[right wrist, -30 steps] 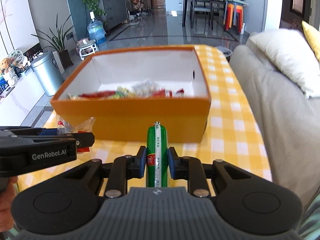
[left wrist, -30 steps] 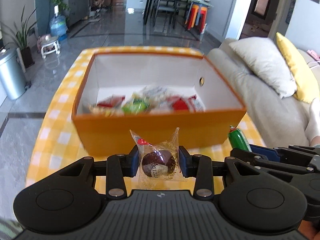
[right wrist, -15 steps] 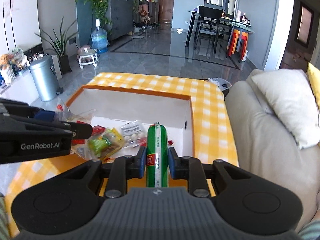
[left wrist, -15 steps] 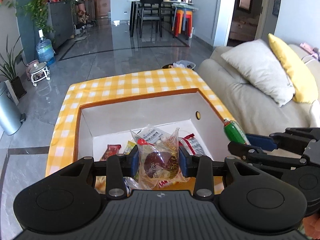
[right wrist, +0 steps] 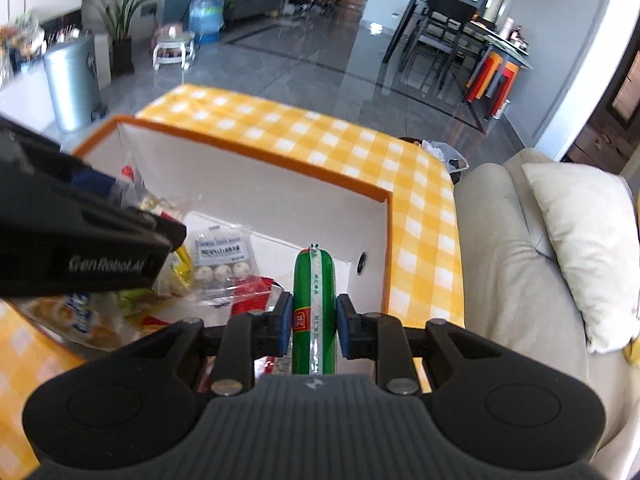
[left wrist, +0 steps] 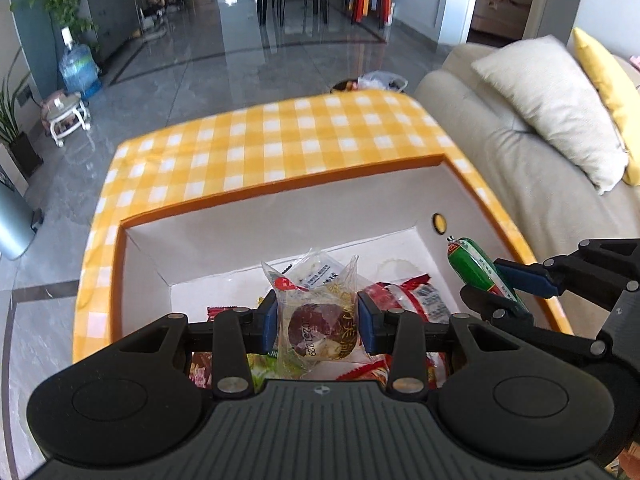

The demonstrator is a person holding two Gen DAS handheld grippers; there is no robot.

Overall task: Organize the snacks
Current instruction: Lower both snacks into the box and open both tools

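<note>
My left gripper (left wrist: 318, 320) is shut on a clear-wrapped brown pastry (left wrist: 320, 326) and holds it over the orange box (left wrist: 280, 196), which is white inside and holds several snack packets (left wrist: 424, 300). My right gripper (right wrist: 311, 318) is shut on a green sausage stick (right wrist: 314, 300) and holds it over the box's right part (right wrist: 384, 248). The right gripper and the sausage (left wrist: 474, 270) also show in the left wrist view, at the right. The left gripper body (right wrist: 80, 236) shows in the right wrist view, at the left.
The box sits on a table with a yellow checked cloth (left wrist: 280, 148). A grey sofa (left wrist: 540, 184) with a white cushion (left wrist: 552, 108) stands close on the right. A metal bin (right wrist: 72, 80) and a water bottle (left wrist: 78, 68) stand on the floor at the left.
Both grippers rose from in front of the box and moved forward over its open top, each keeping its snack. The views now look down into the box.
</note>
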